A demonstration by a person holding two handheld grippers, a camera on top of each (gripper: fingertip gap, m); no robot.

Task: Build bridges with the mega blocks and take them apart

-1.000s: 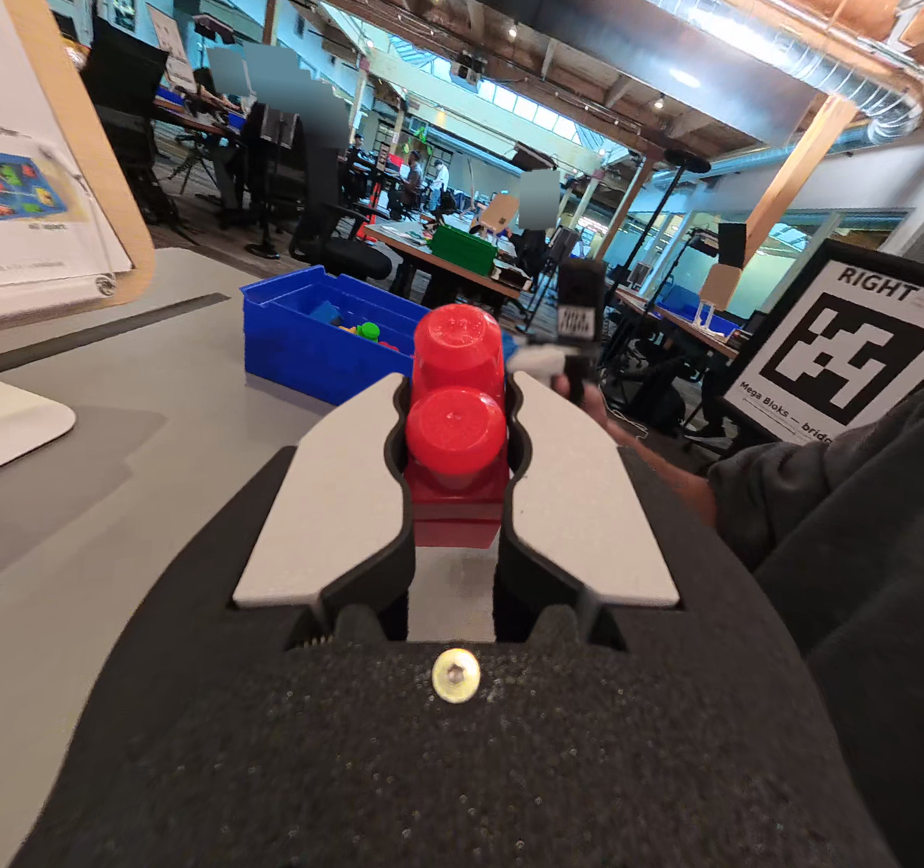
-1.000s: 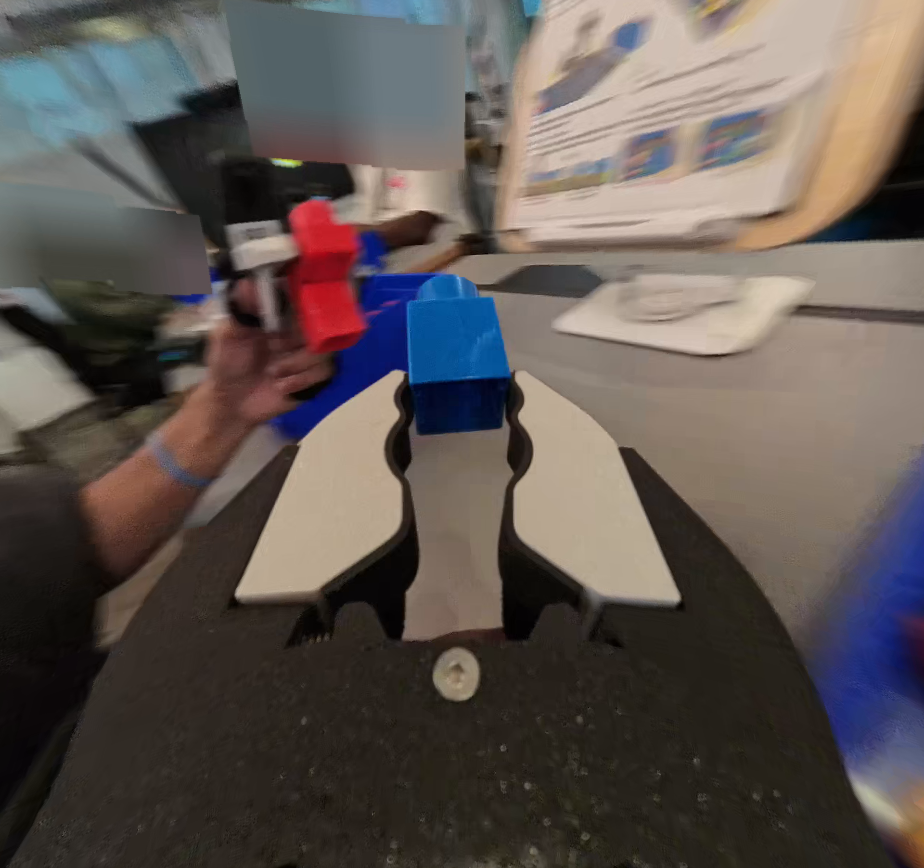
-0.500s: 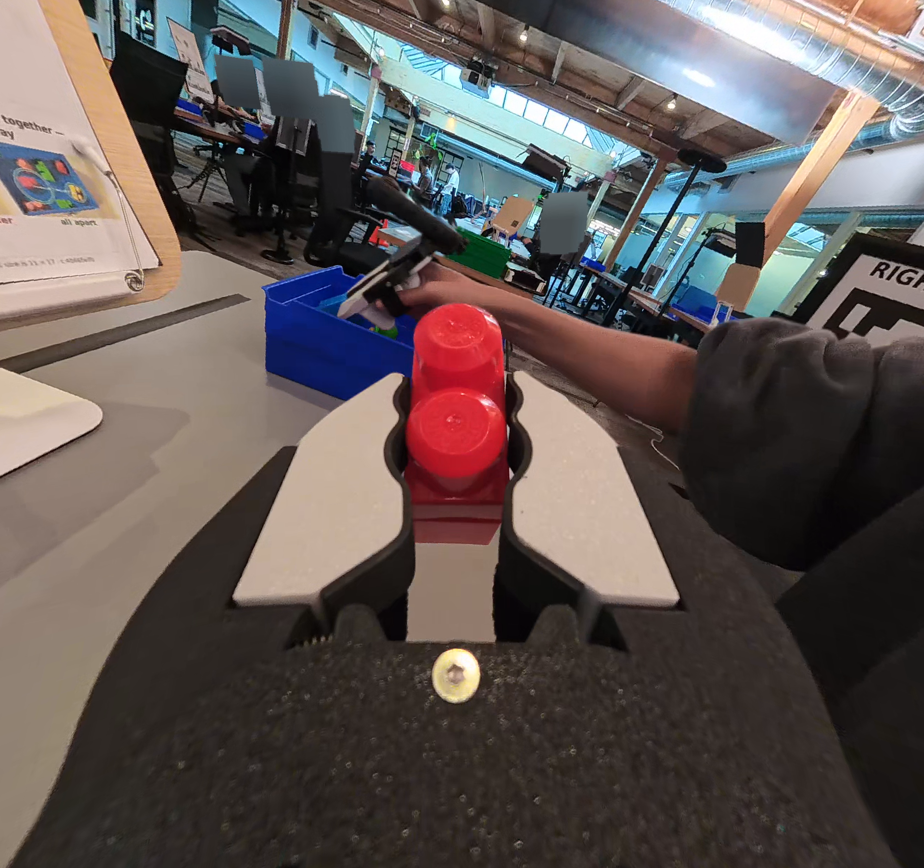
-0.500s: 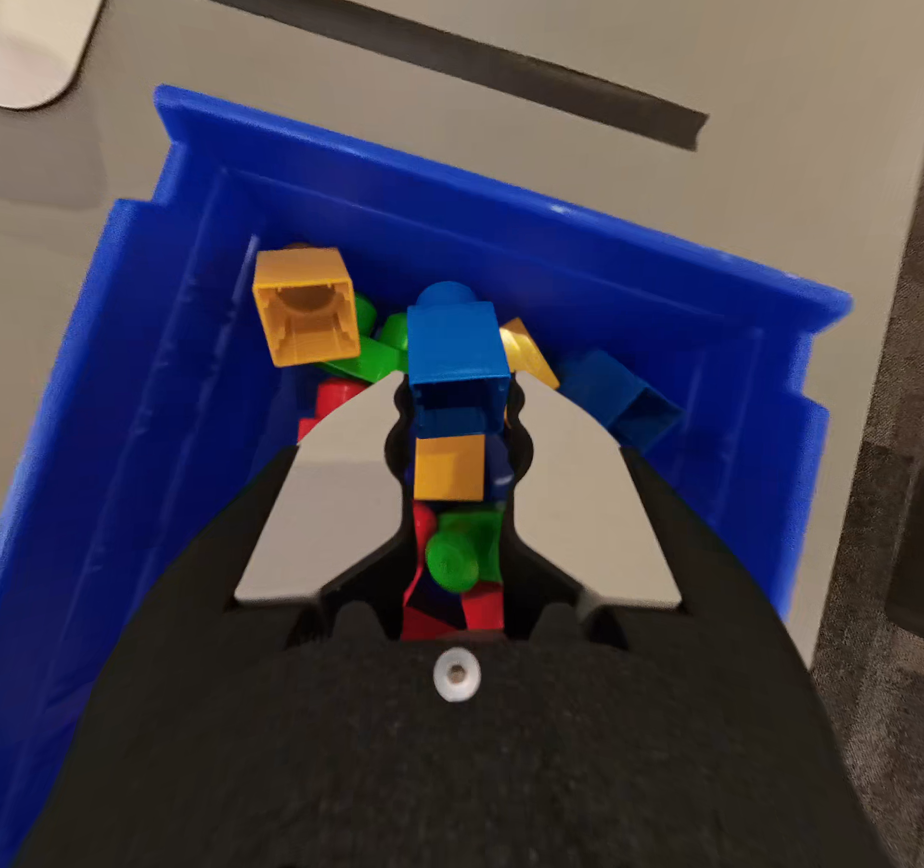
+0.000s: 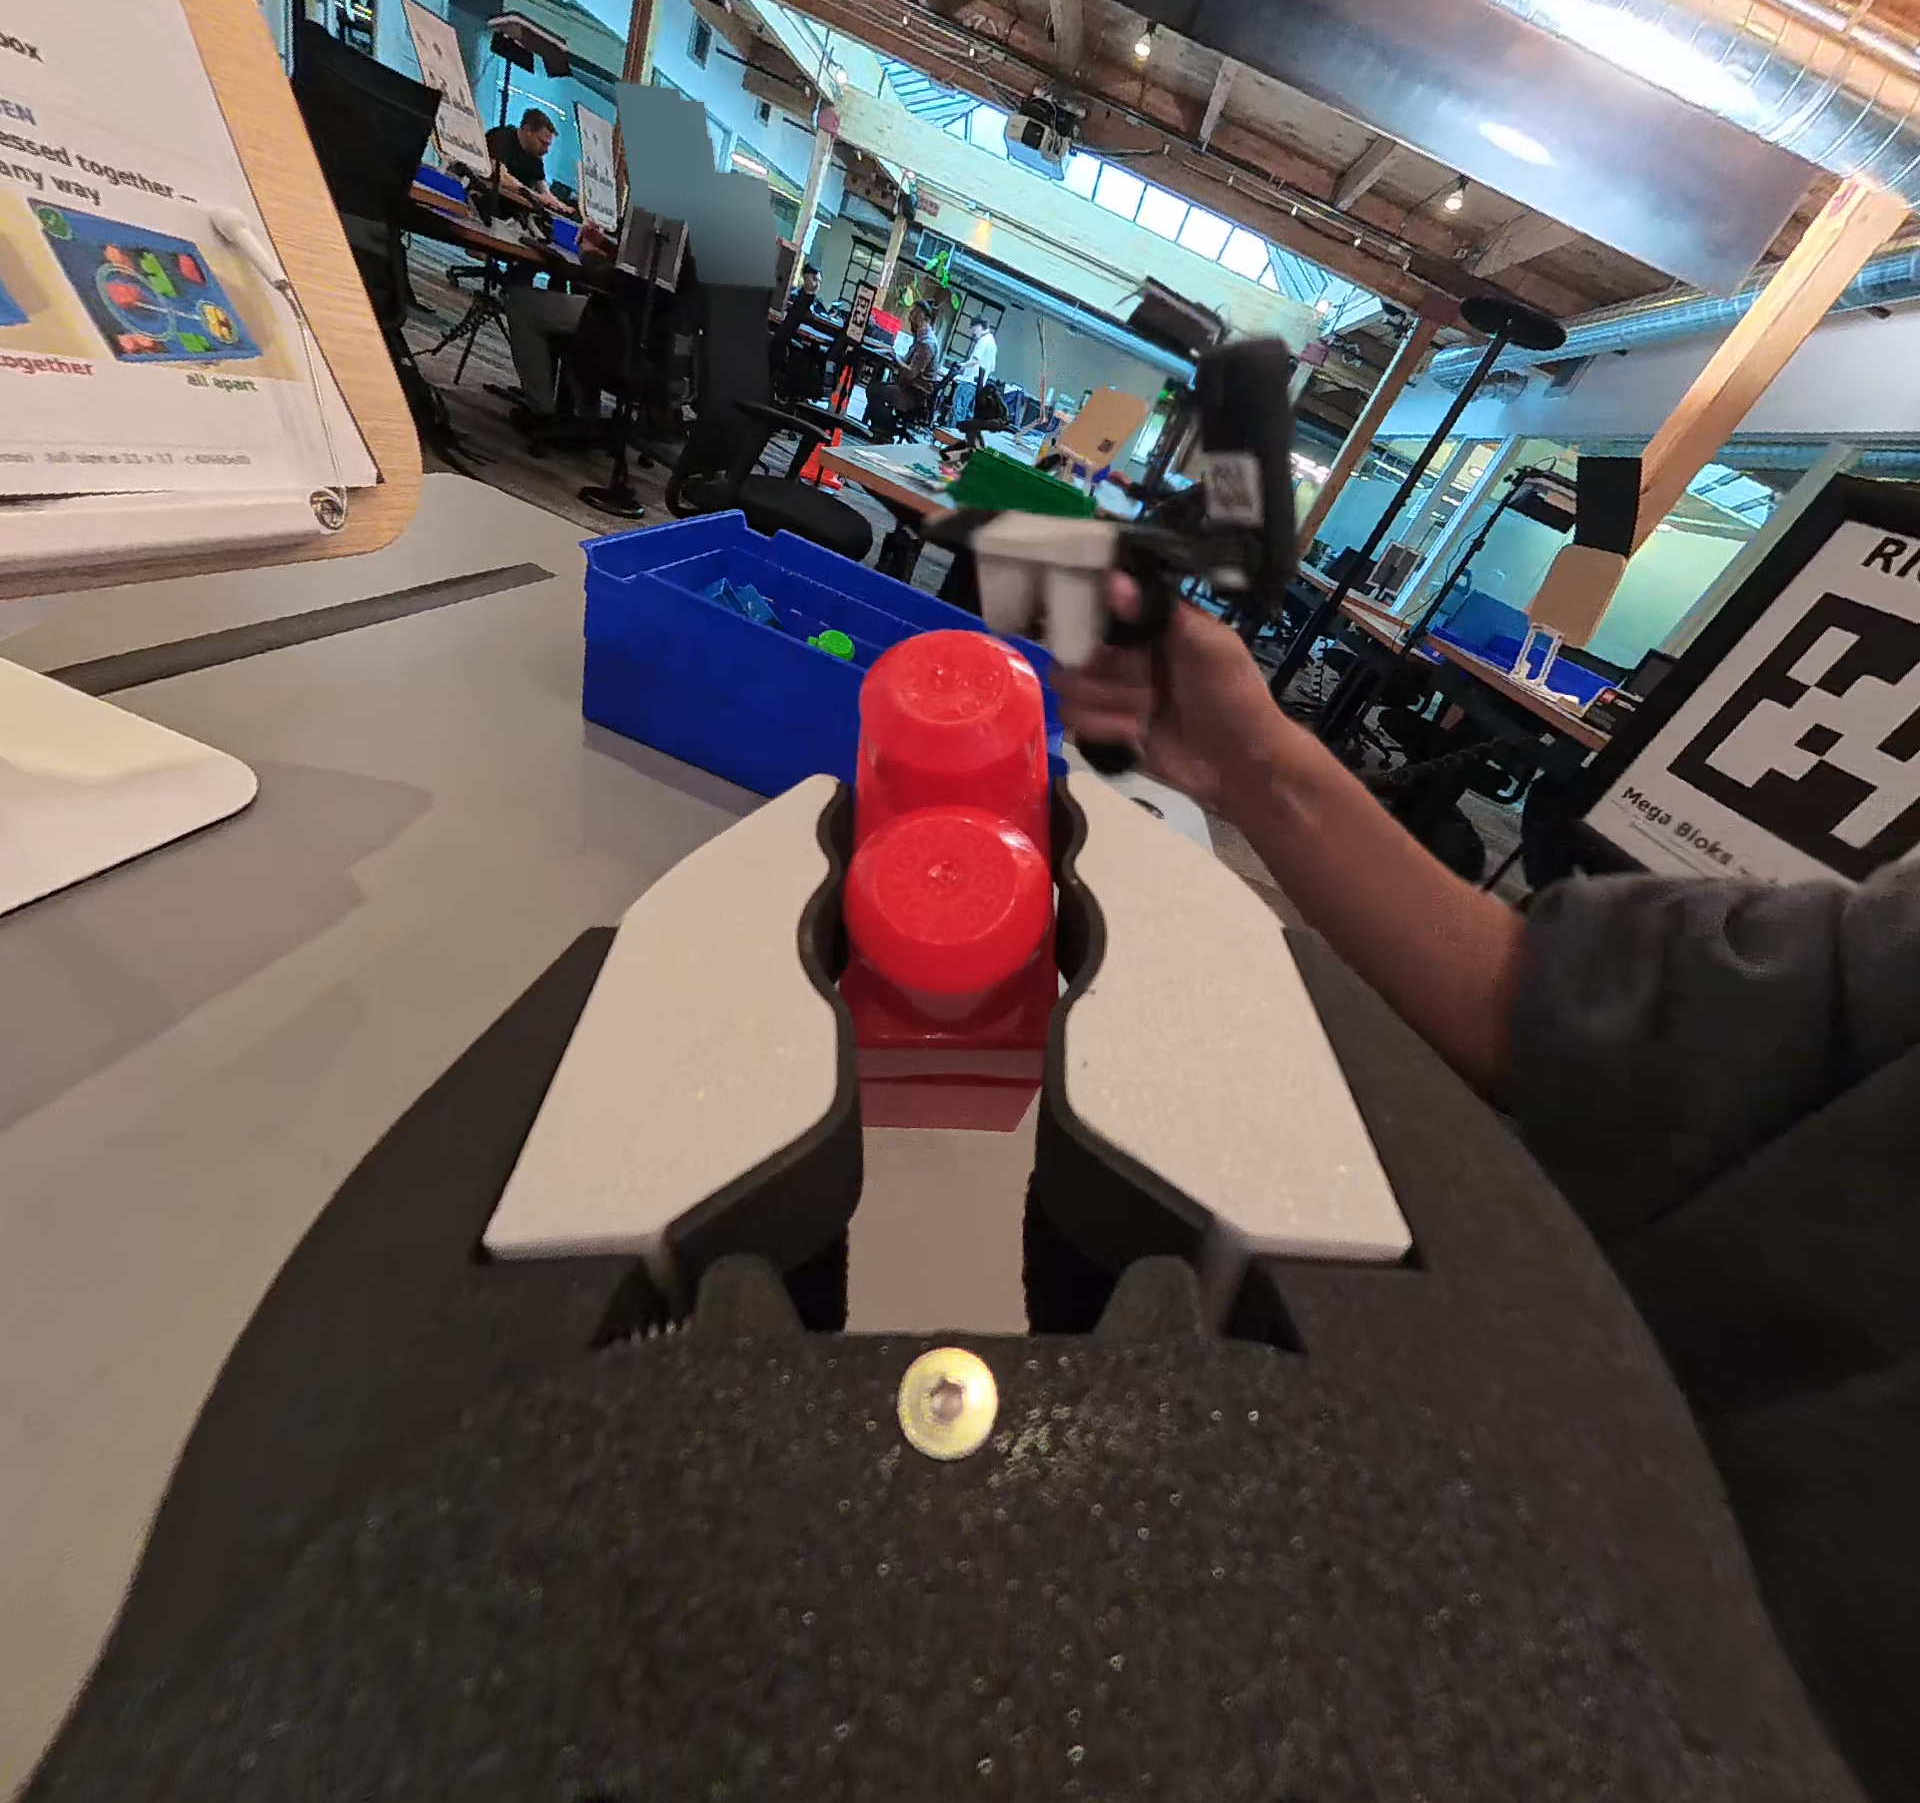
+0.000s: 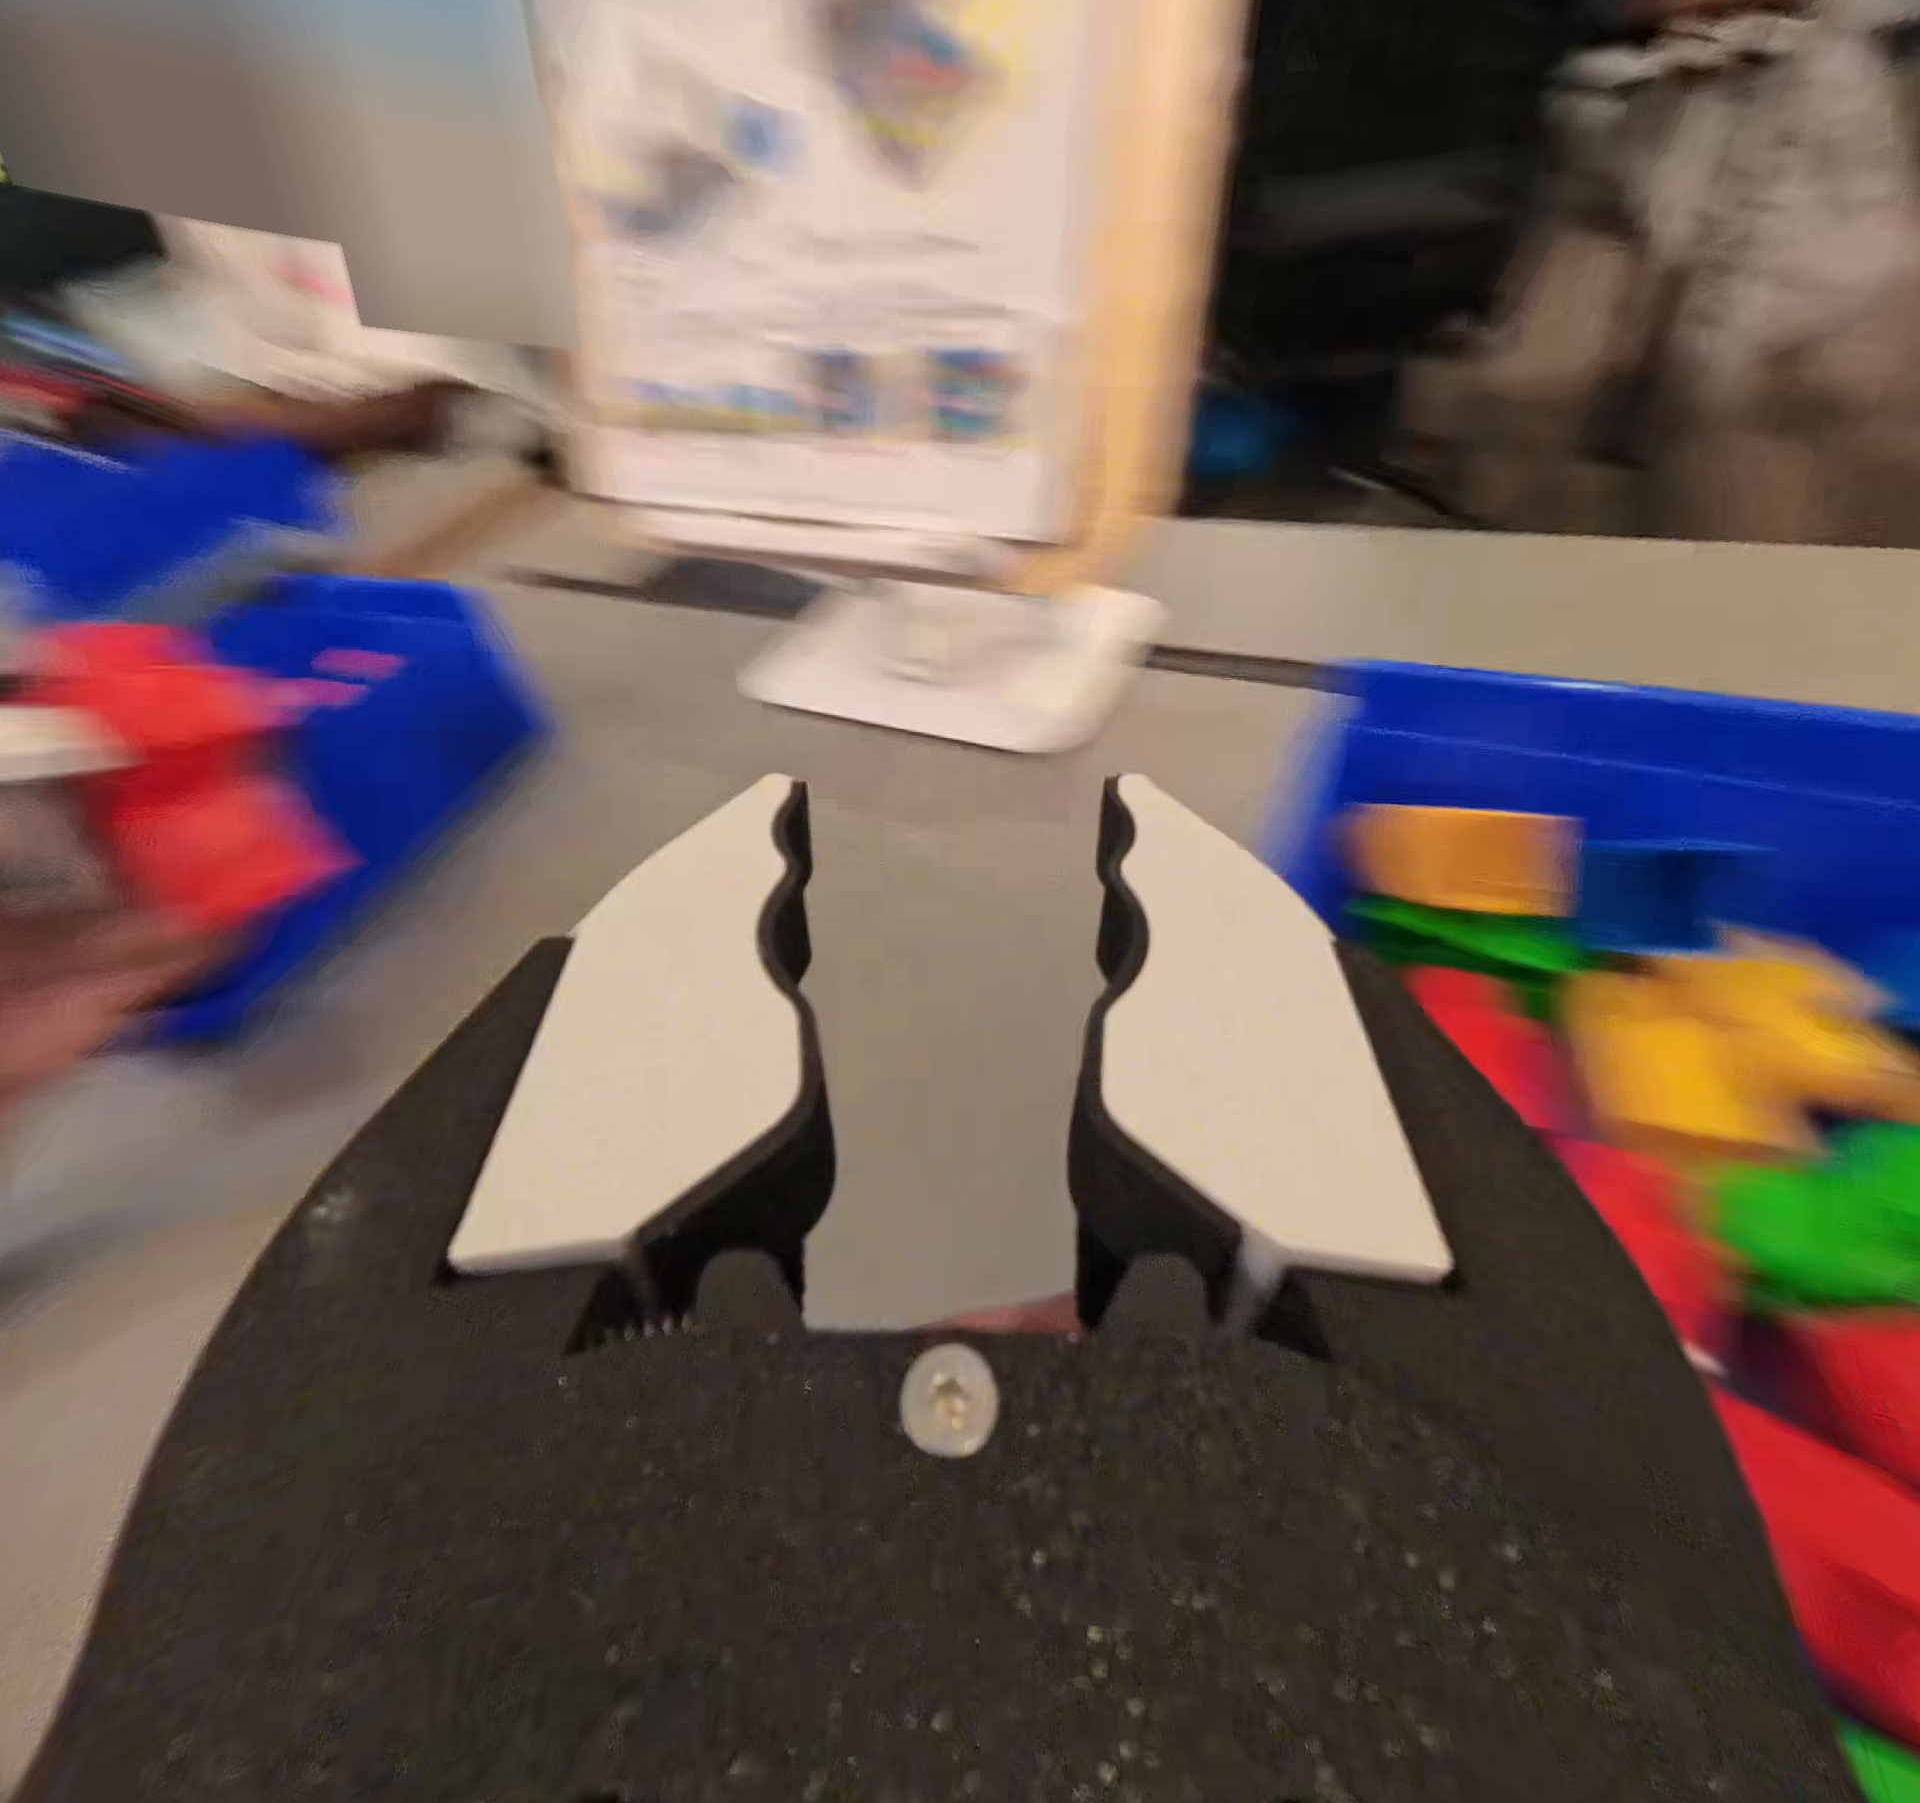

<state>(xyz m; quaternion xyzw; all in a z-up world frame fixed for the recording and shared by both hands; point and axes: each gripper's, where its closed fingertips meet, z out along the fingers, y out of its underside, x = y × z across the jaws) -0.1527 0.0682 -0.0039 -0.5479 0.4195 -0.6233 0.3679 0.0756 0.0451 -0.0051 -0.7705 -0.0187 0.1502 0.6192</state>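
Note:
My left gripper [image 5: 948,797] is shut on a red two-stud block [image 5: 948,880], held above the grey table. Behind it stands a blue bin [image 5: 707,683] with loose blocks inside. My right gripper [image 6: 951,797] is open and empty; it also shows in the left wrist view [image 5: 1039,600], held by a hand to the right of the bin. The right wrist view is motion-blurred: a blue bin [image 6: 1621,766] with red, yellow, green and orange blocks lies to the right, and the red block [image 6: 187,797] in the left gripper is a smear at the far left.
A clipboard stand with an instruction sheet [image 5: 156,247] and its white base [image 5: 94,787] stands at the left; it also shows in the right wrist view [image 6: 852,226]. A marker sign [image 5: 1808,714] stands at the right. The person's sleeve [image 5: 1704,1047] crosses the right side. My hands' fingertips stand some 25 cm from each other.
My right gripper carried a blue block over the bin, let it go and opened, then swung up and away from the bin. My left gripper kept its hold on the red block.

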